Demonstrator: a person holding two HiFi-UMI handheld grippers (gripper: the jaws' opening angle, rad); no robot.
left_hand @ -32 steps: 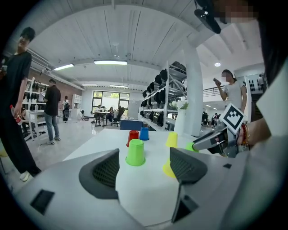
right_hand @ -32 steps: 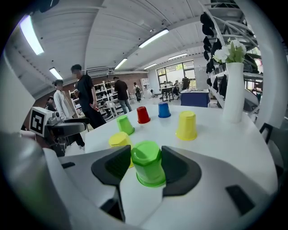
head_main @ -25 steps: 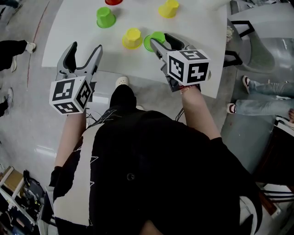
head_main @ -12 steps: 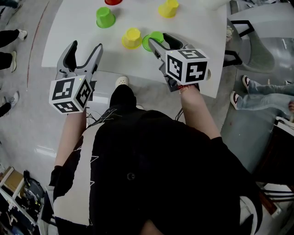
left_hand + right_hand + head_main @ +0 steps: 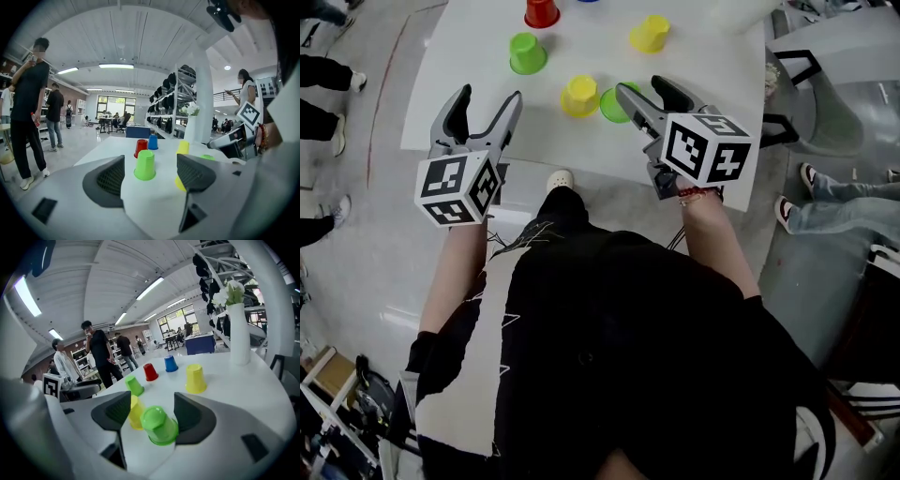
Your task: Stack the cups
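Note:
Several upturned plastic cups stand on the white table point(image 5: 712, 103). A light green cup point(image 5: 615, 104) point(image 5: 159, 424) sits on the table between the jaws of my right gripper point(image 5: 640, 86) point(image 5: 153, 405). Those jaws are opening, and a gap shows on the cup's left side. Just left of it is a yellow cup point(image 5: 579, 96) point(image 5: 135, 411). Farther off stand another green cup point(image 5: 527, 52) point(image 5: 145, 165), a red cup point(image 5: 542, 11), a blue cup point(image 5: 170, 363) and a second yellow cup point(image 5: 650, 34). My left gripper point(image 5: 490, 94) point(image 5: 151, 161) hangs open and empty at the table's near left edge.
A tall white vase with flowers point(image 5: 239, 333) stands at the table's far right. People stand on the floor to the left point(image 5: 100, 355). A seated person's legs point(image 5: 839, 202) are to the right of the table.
The right gripper's jaws have spread wider around the green cup. Both grippers and the table sit slightly lower and to the right in the head view.

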